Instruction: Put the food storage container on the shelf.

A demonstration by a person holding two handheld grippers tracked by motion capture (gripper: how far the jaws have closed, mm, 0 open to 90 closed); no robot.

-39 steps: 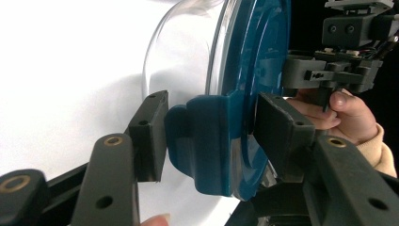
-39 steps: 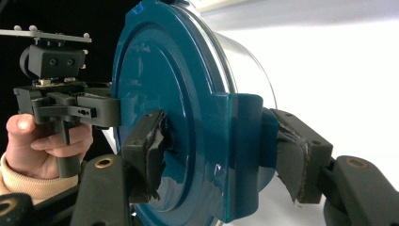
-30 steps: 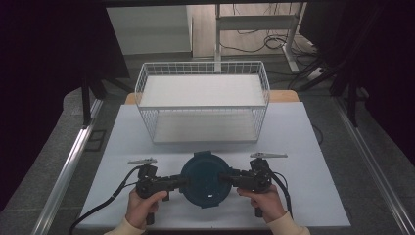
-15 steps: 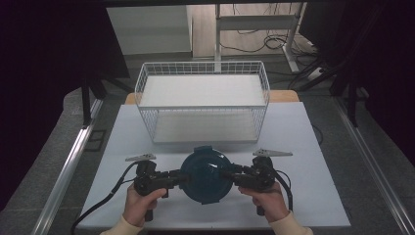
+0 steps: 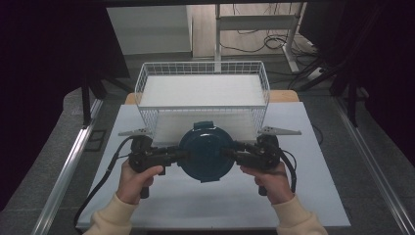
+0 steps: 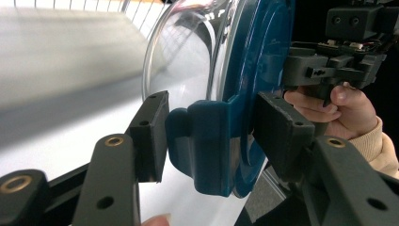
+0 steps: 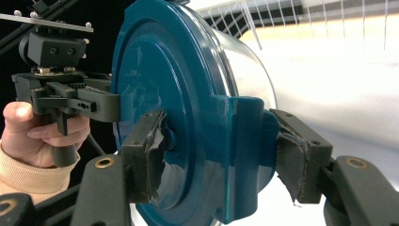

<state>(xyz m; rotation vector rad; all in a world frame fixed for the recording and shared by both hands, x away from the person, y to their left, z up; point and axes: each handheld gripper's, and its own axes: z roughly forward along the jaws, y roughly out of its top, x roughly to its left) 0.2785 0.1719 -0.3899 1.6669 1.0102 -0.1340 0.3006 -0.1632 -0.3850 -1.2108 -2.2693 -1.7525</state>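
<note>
Both tools, left tool [image 5: 182, 154] and right tool [image 5: 232, 153], clamped opposite latches of a blue-lidded container [image 5: 206, 152] just before the wire basket [image 5: 202, 93]; gripper views revealed its clear bowl [image 6: 188, 61] beneath.

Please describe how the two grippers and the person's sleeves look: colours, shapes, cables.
Each black hand-held gripper, left and right, carries a grey three-cornered plate on top and trails a black cable. The flat rectangular black jaw pads look worn, with brass-coloured pivots behind. The person wears cream ribbed sleeves.
</note>
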